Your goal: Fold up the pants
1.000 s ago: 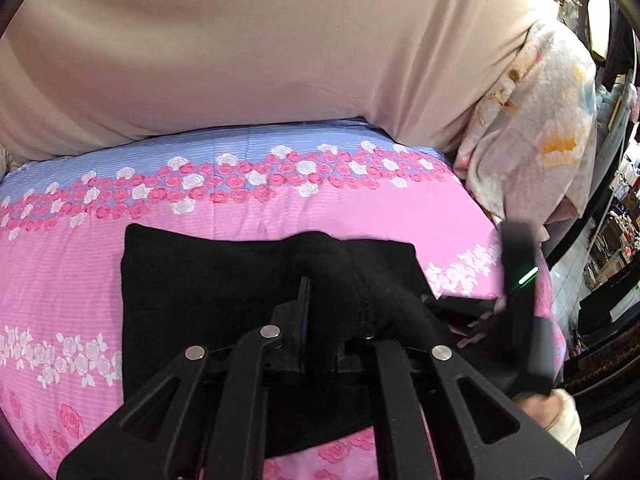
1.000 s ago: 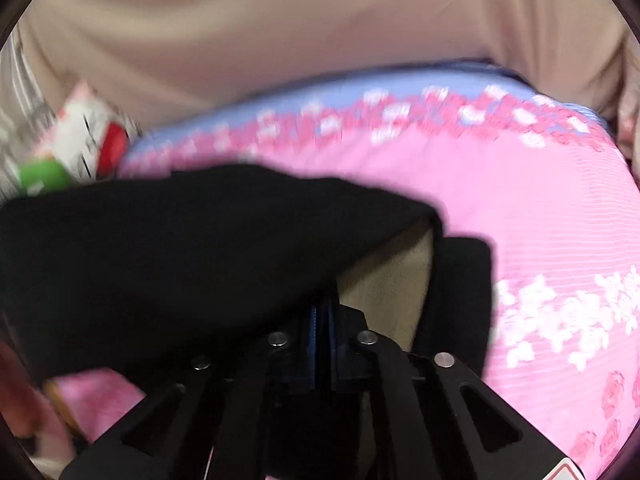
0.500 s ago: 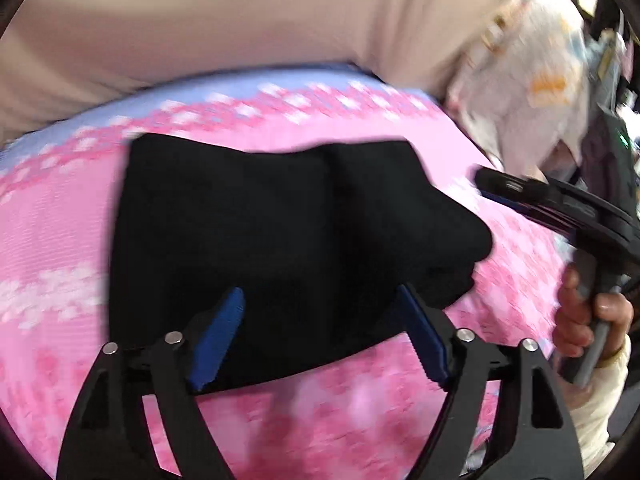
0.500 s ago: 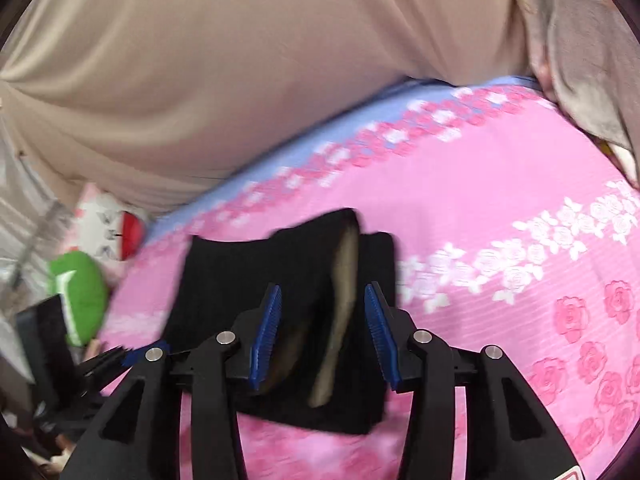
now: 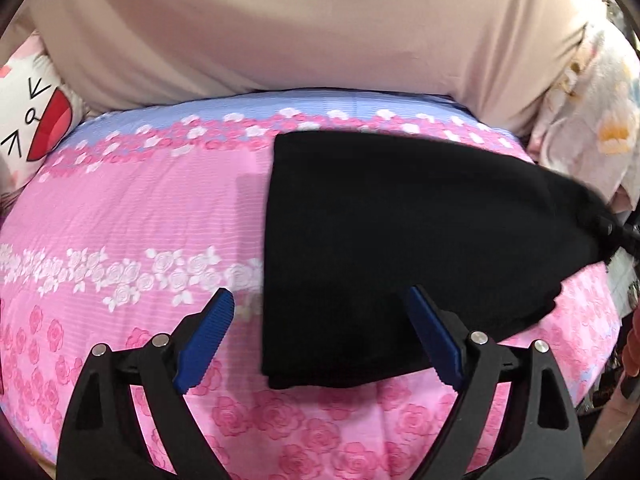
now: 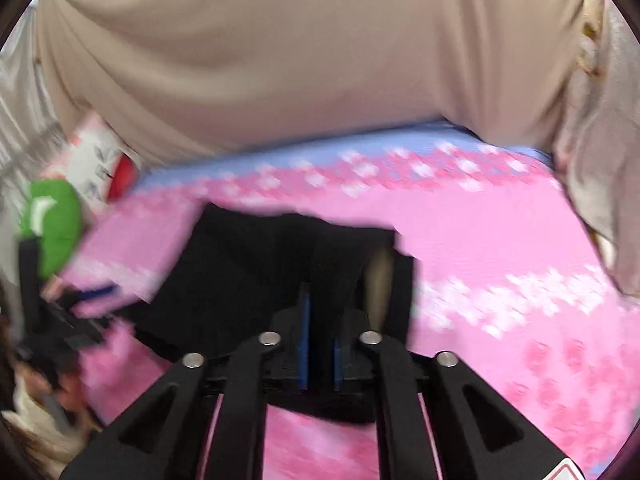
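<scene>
Black folded pants (image 5: 400, 240) lie on the pink rose-patterned bedsheet (image 5: 120, 208). My left gripper (image 5: 320, 342) stands wide and its jaws are still opening; the near left corner of the pants sits between the blue pads (image 5: 208, 344) without touching them. My right gripper (image 6: 320, 350) is closing on a fold of the pants (image 6: 260, 272), with black fabric pinched between its pads. In the left wrist view the right gripper (image 5: 618, 236) pulls the pants' right corner up into a point. The right wrist view is blurred and shows the left gripper (image 6: 88, 300) at far left.
A beige cloth (image 5: 320, 32) hangs behind the bed. A cat-face cushion (image 5: 36, 120) and a green soft item (image 6: 52, 224) lie at the back left. A pale floral cloth (image 5: 592, 120) drapes at the right edge of the bed.
My left gripper let go of the pants, opened wide and shifted left toward their near corner. My right gripper opened, then closed again on the pants' right side and rose.
</scene>
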`<state>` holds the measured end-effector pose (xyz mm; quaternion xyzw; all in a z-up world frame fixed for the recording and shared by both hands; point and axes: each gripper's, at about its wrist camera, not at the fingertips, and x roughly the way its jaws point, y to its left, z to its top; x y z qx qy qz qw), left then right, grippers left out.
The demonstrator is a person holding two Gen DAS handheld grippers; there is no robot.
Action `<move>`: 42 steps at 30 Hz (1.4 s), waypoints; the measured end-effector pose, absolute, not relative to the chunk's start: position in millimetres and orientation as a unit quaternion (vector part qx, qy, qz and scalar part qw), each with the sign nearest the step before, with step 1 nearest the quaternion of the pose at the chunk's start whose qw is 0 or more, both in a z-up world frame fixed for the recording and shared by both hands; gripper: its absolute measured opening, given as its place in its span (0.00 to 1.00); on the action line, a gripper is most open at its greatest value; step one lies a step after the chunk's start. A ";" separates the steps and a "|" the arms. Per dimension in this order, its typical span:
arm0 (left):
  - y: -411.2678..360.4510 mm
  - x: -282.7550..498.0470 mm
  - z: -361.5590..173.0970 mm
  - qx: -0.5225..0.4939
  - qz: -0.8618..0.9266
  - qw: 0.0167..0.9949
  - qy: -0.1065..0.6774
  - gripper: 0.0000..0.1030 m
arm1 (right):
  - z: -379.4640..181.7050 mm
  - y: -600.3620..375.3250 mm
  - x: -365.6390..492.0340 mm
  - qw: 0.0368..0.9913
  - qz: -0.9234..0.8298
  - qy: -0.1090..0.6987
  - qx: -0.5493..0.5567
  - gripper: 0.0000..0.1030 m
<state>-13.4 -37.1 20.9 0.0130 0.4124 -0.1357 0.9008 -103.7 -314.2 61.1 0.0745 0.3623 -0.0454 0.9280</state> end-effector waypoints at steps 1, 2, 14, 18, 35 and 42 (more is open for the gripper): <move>-37.4 -11.4 16.7 0.012 -0.134 0.899 0.417 0.83 | 40.6 -319.4 -99.0 0.915 -0.055 0.392 0.072 0.17; -35.9 -9.8 13.6 0.010 -0.133 0.897 0.422 0.83 | 5.2 -330.7 -94.0 0.893 -0.071 0.435 0.091 0.25; -44.1 13.5 -14.4 0.017 -0.097 0.886 0.453 0.94 | 1.0 -337.3 -116.2 0.899 -0.088 0.384 0.192 0.69; -51.3 23.2 -23.5 0.007 -0.108 0.876 0.469 0.95 | -28.0 -342.3 -111.1 0.885 -0.082 0.402 0.222 0.73; 2.1 21.8 5.6 -0.139 -0.215 0.840 0.478 0.20 | 0.9 -290.7 -107.1 0.908 -0.036 0.371 0.189 0.36; 33.1 -18.9 -25.6 -0.082 -0.160 0.836 0.518 0.44 | -37.3 -258.9 -128.2 0.892 -0.059 0.430 0.129 0.69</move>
